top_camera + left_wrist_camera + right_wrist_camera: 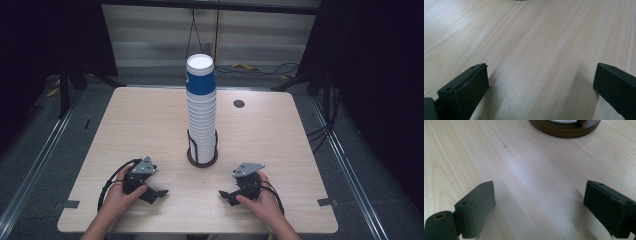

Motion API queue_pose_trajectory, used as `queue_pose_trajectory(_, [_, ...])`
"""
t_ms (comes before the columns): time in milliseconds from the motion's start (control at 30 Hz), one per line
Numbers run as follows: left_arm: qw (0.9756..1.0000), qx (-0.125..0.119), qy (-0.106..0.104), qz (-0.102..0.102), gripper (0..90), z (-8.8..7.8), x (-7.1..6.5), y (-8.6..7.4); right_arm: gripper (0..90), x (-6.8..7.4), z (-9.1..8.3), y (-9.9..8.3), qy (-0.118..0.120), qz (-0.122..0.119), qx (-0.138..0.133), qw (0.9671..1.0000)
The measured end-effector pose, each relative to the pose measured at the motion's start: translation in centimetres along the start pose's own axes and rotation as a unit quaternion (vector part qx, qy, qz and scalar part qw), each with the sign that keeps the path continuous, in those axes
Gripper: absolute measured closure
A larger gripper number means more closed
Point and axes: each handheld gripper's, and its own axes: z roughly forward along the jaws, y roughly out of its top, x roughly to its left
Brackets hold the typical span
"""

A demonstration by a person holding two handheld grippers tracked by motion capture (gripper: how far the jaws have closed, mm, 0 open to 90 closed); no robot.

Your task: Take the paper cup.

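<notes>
On the near edge of the pale wooden bench (150,120), we rest both claws, left claw (161,192) and right claw (223,194), wide open and empty, near the tall stack of white paper cups (201,115).

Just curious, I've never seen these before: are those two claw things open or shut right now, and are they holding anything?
Left gripper: open, holding nothing.
Right gripper: open, holding nothing.

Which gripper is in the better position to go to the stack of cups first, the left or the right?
Probably the right. The right gripper already faces the holder's brown base; both are open, and about equally far from the cup stack. The left gripper faces bare table.
</notes>
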Motion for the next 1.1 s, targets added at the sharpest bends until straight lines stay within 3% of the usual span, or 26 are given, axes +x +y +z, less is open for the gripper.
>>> queue_pose_trajectory(467, [1.0000, -0.003, 0.000, -0.004, 0.0, 0.1, -0.1, 0.0, 9.7, 0.0, 0.1, 0.1, 0.000, 0.000, -0.001, 1.0000])
queue_pose_trajectory(667, [1.0000, 0.007, 0.005, -0.005, 0.1, -0.1, -0.3, 0.1, 13.5, -0.5, -0.2, 0.3, 0.008, 0.009, 0.007, 0.9999])
queue_pose_trajectory(800, [0.9998, 0.019, 0.003, -0.007, 6.2, -0.4, -0.6, 0.4, 14.4, -1.0, -0.5, 0.4, 0.017, 0.030, 0.007, 0.9994])
queue_pose_trajectory(900, [0.9997, 0.021, 0.004, -0.007, 14.2, -0.6, -0.7, 0.5, 14.8, -1.2, -0.8, 0.5, 0.017, 0.032, 0.000, 0.9994])
queue_pose_trajectory(933, [0.9996, 0.016, -0.007, -0.024, 14.7, -0.7, -0.8, 0.5, 14.9, -1.2, -1.2, 0.9, 0.016, 0.031, -0.007, 0.9993])
queue_pose_trajectory(1100, [0.9974, 0.017, -0.040, -0.058, 15.2, -1.1, -0.7, 0.8, 15.6, -1.2, -2.2, 1.8, 0.021, 0.030, -0.020, 0.9991])
